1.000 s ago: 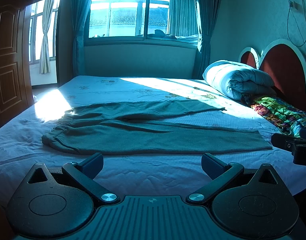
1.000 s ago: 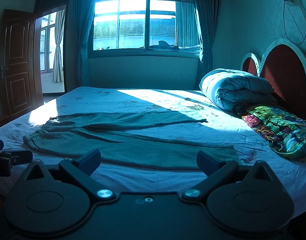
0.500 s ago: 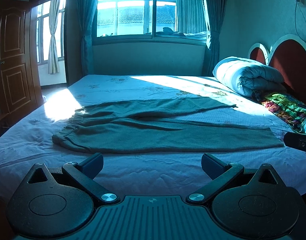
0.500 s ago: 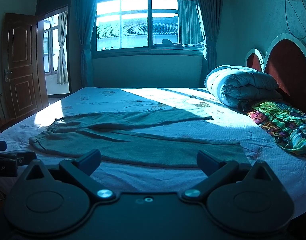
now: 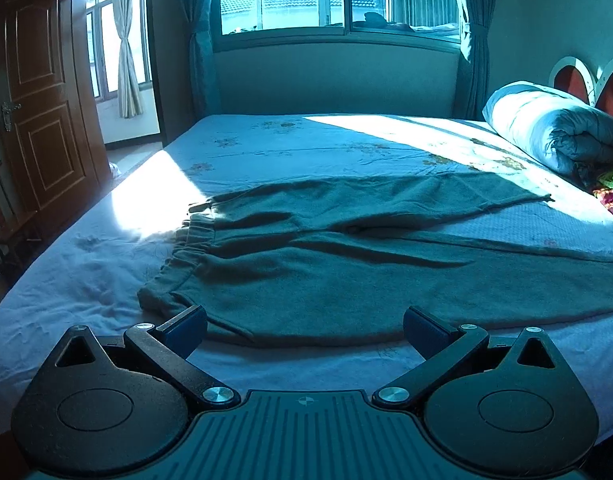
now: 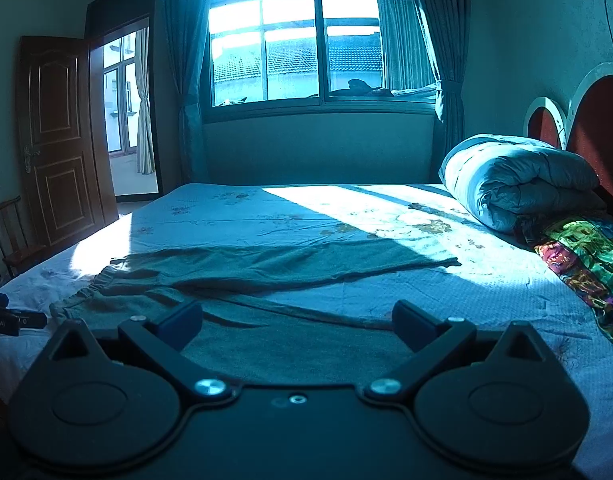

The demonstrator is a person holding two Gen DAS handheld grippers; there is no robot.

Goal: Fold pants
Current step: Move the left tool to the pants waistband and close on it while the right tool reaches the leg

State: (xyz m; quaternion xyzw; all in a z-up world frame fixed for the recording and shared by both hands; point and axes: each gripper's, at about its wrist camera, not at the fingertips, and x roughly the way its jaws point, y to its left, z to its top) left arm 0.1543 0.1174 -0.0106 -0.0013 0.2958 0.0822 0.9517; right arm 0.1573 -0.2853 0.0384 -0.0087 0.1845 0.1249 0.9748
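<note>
We hold both grippers low over the near edge of the bed (image 5: 86,280), closer to the cloth than a second ago, when the pants sat well ahead of the fingers. The left gripper (image 5: 305,326) has its jaws spread wide and empty; the pants (image 5: 346,272) lie flat just ahead of it, the near hem line running between its fingertips and the elastic waistband (image 5: 186,248) ahead and to its left, where earlier the waistband sat much farther off. The right gripper (image 6: 297,322) is also spread wide and holding nothing; the pants (image 6: 266,328) now fill the gap between its fingers, the nearer leg directly ahead and the farther leg (image 6: 306,264) stretching ahead toward the right. To its far left we see part of the other tool (image 6: 10,318) at the bed edge. A rolled quilt (image 6: 518,180) and a patterned cloth (image 6: 586,256) lie ahead to the right, well apart from the pants.
</note>
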